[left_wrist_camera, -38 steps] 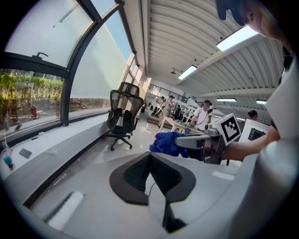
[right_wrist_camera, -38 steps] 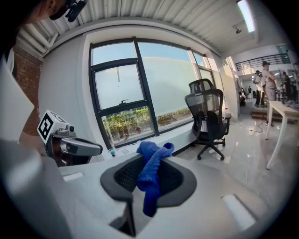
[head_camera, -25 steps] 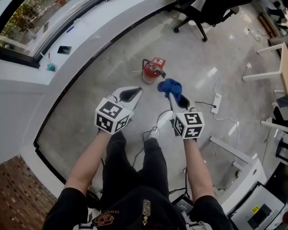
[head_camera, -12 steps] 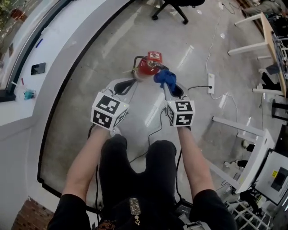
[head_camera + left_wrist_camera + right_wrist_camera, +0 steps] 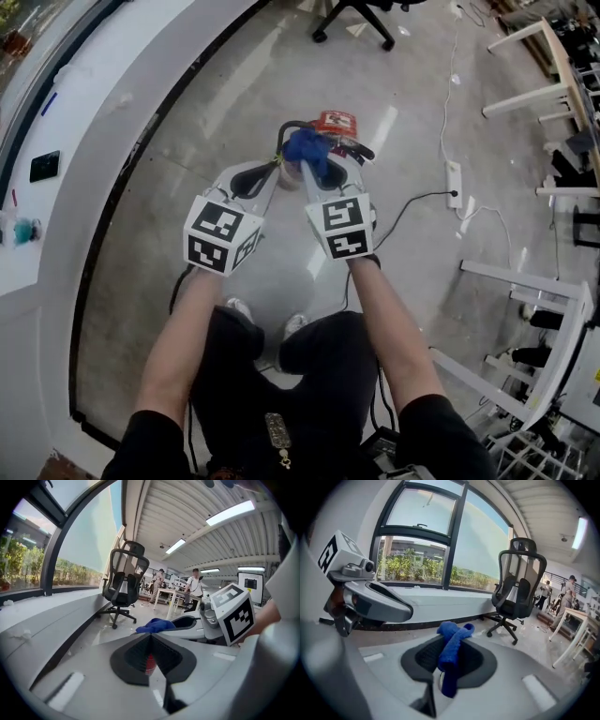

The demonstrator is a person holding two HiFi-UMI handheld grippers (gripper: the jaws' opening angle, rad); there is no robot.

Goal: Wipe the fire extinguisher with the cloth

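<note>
Your left gripper (image 5: 271, 169) has its jaws pressed together, with nothing between them. Just beside it, your right gripper (image 5: 310, 171) pinches the blue cloth (image 5: 306, 150) (a bunched end pokes out past the tips). The cloth overlaps the red fire extinguisher (image 5: 336, 123), which stands on the floor (image 5: 225, 103) just ahead; contact is unclear. Beyond is an office chair (image 5: 521, 581).

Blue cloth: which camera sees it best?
The right gripper view: the blue cloth is big and centred, pinched in the right tongs. The head view shows it small, by the fire extinguisher. The left gripper view shows just a blue lump.
</note>
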